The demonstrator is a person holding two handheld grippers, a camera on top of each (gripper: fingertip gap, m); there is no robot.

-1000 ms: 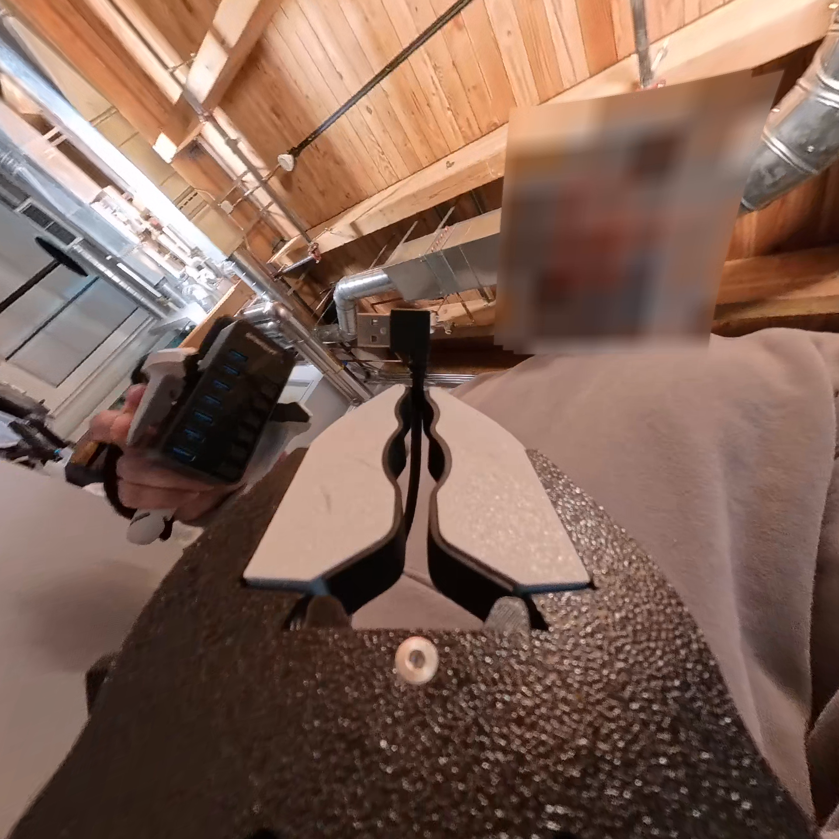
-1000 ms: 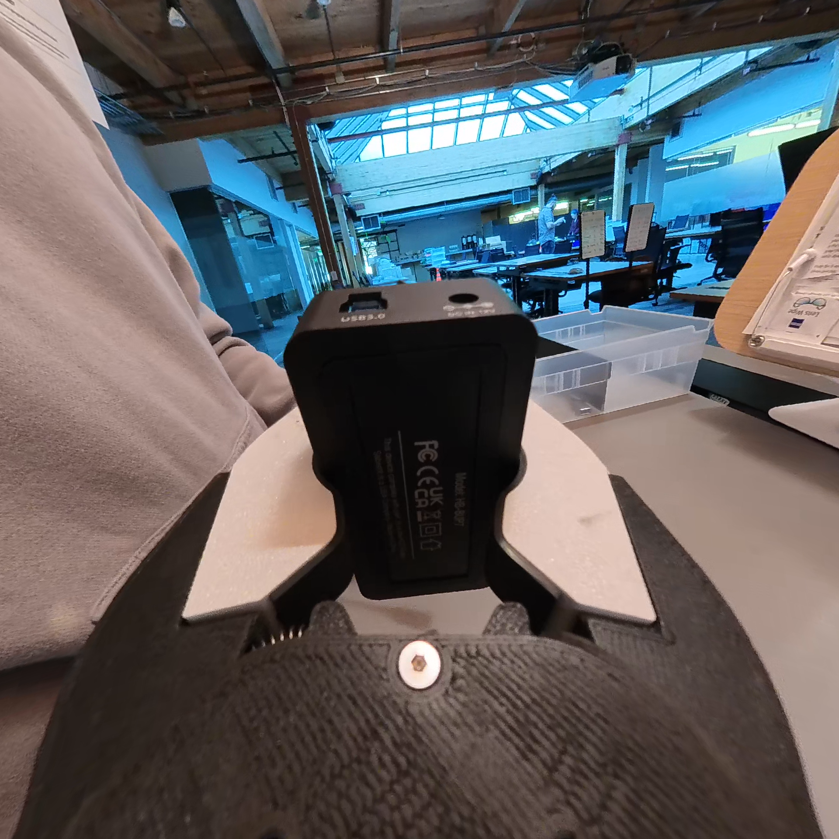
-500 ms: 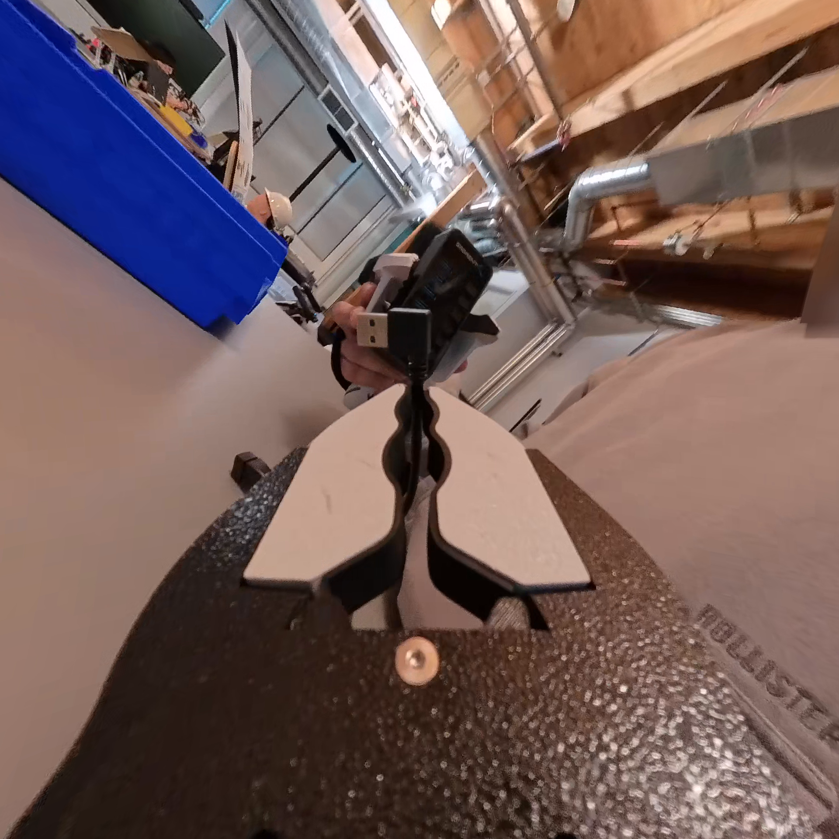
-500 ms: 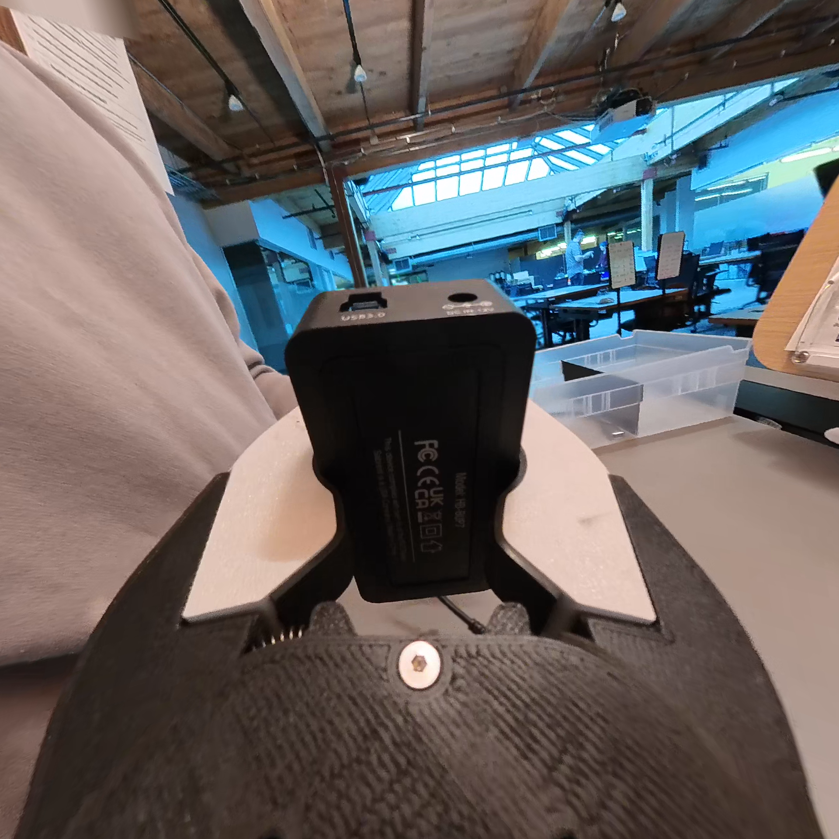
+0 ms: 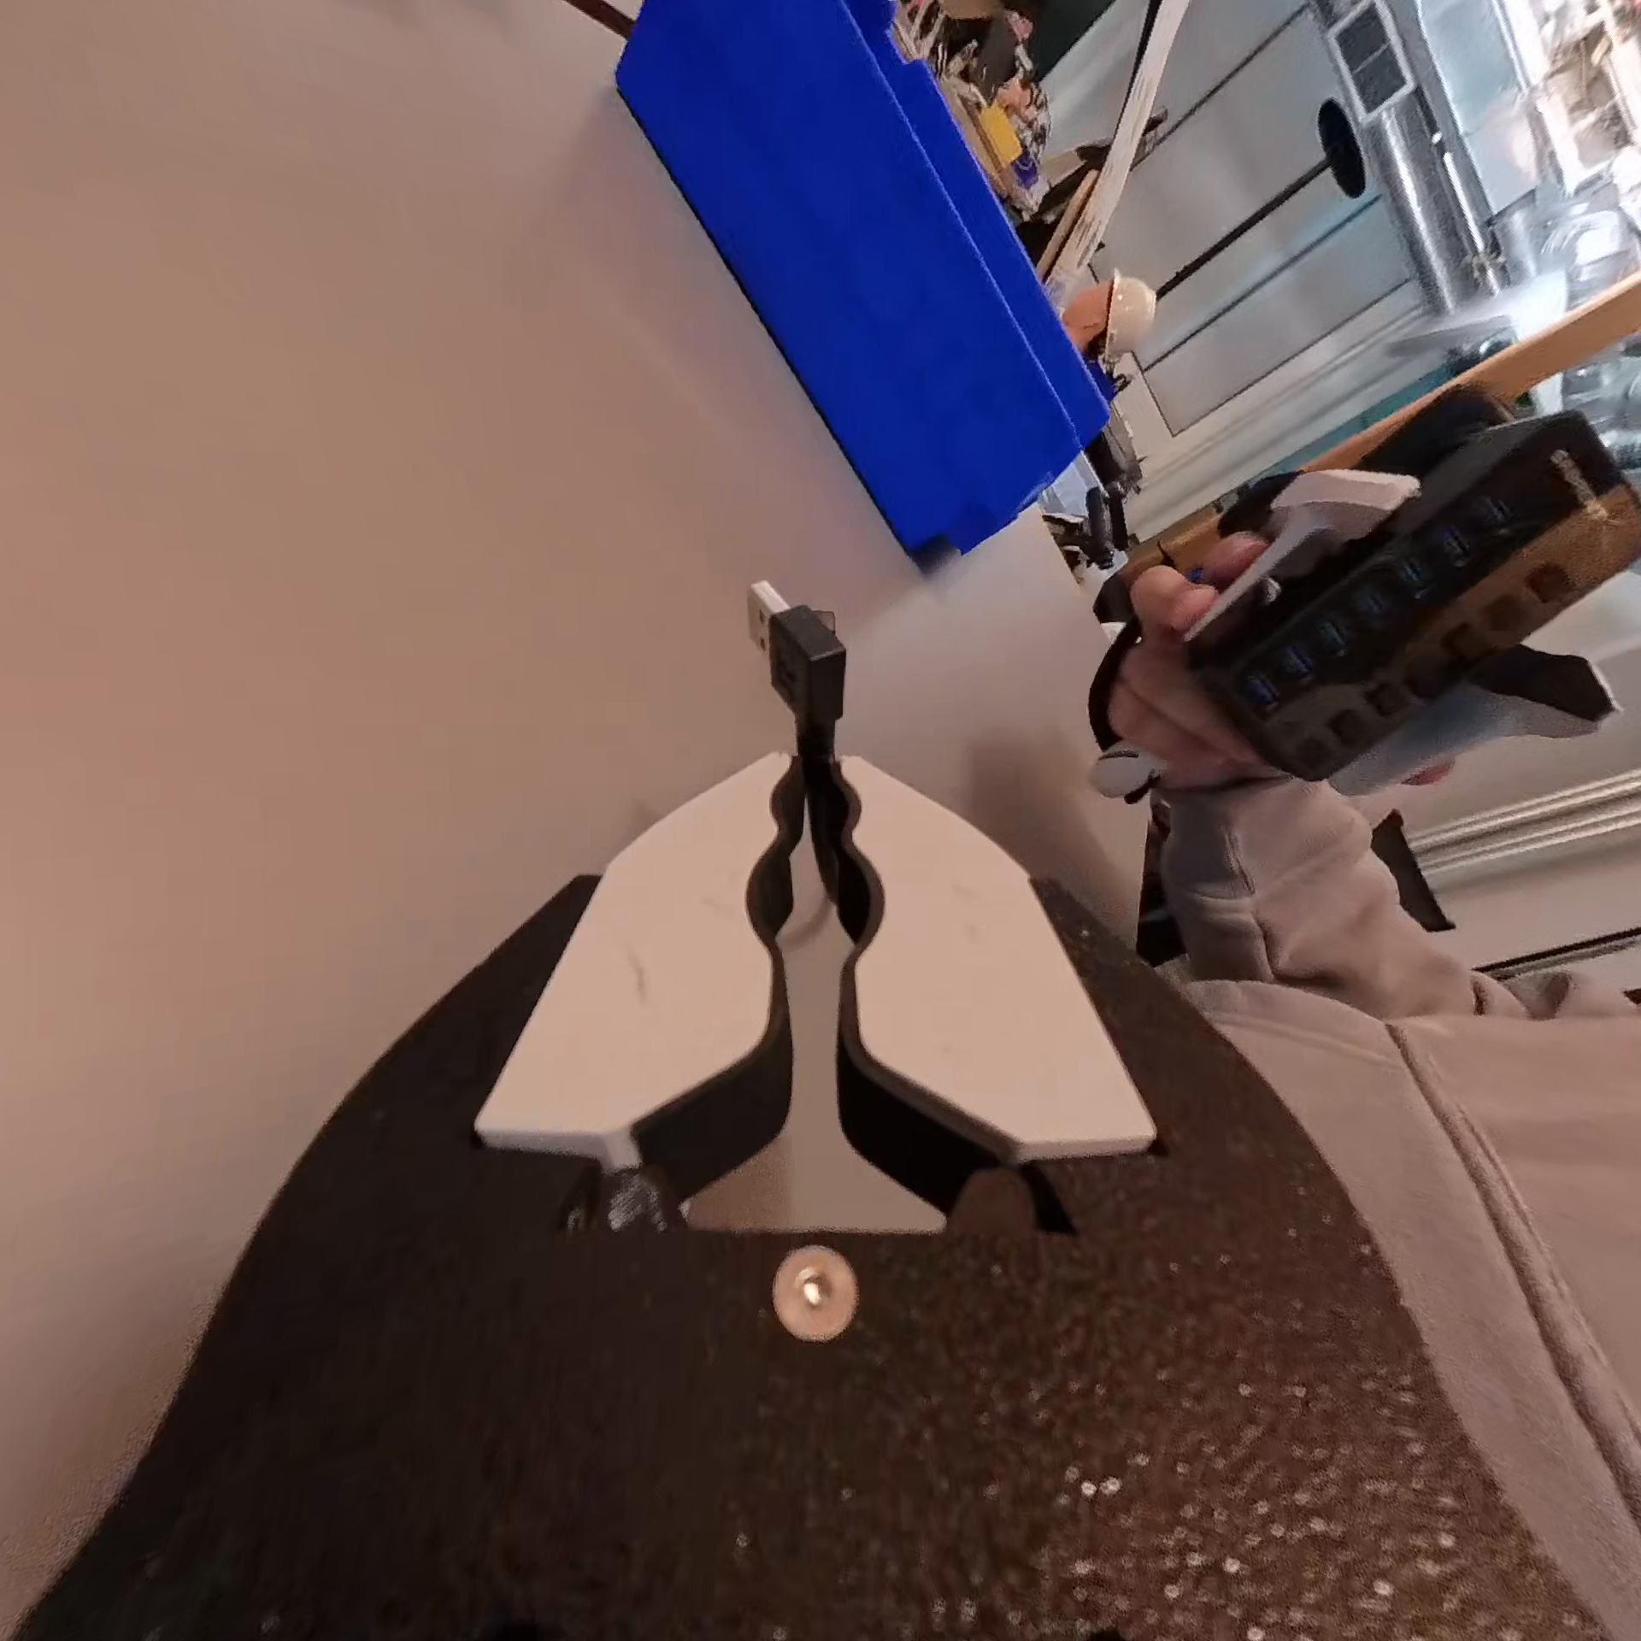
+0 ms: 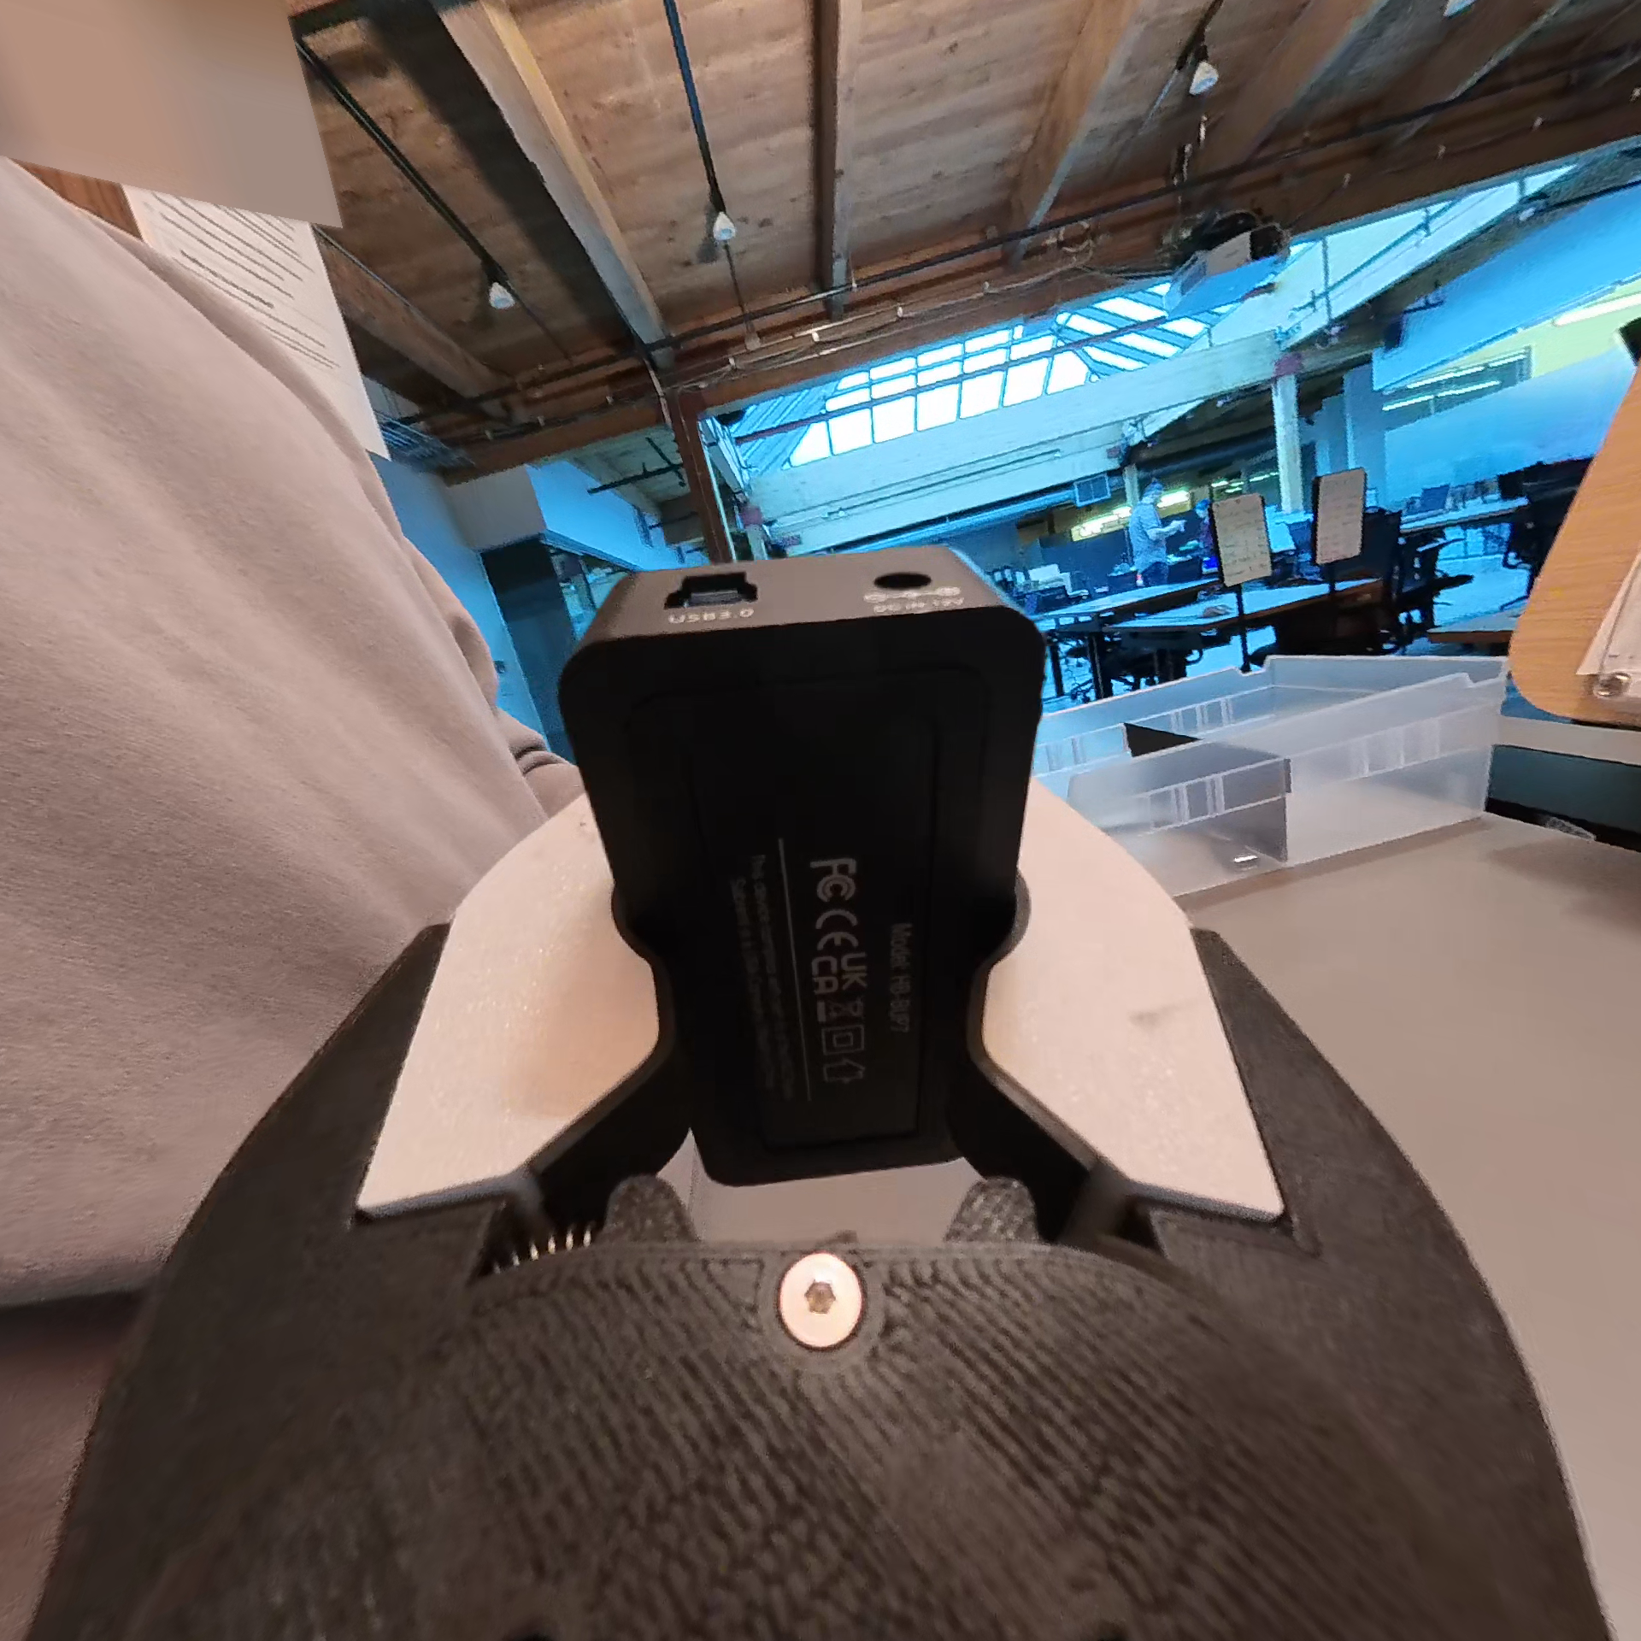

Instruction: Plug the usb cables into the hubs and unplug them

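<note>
My left gripper [image 5: 815, 765] is shut on a black USB cable [image 5: 819, 826] just behind its plug [image 5: 799, 661]. The silver connector tip points up and to the left, over the grey table. My right gripper [image 6: 799, 804] is shut on a black USB hub [image 6: 804, 852], held above the table with its labelled underside toward the camera. In the left wrist view the same hub [image 5: 1421, 613] shows to the right of the plug, clamped in the right gripper [image 5: 1323, 622], its row of blue ports facing down and left. The plug and the hub are apart.
A blue bin [image 5: 852, 257] stands on the grey table [image 5: 311, 533] beyond the plug. Clear plastic trays [image 6: 1261, 772] sit on the table right of the hub. A wooden board with a paper [image 6: 1589, 622] is at the far right. The person's grey sleeve [image 6: 195, 710] fills the left.
The left wrist view has swung down from the ceiling to the table. The hub in the right gripper has shifted from left of the plug to its right. The right wrist view has tilted slightly upward.
</note>
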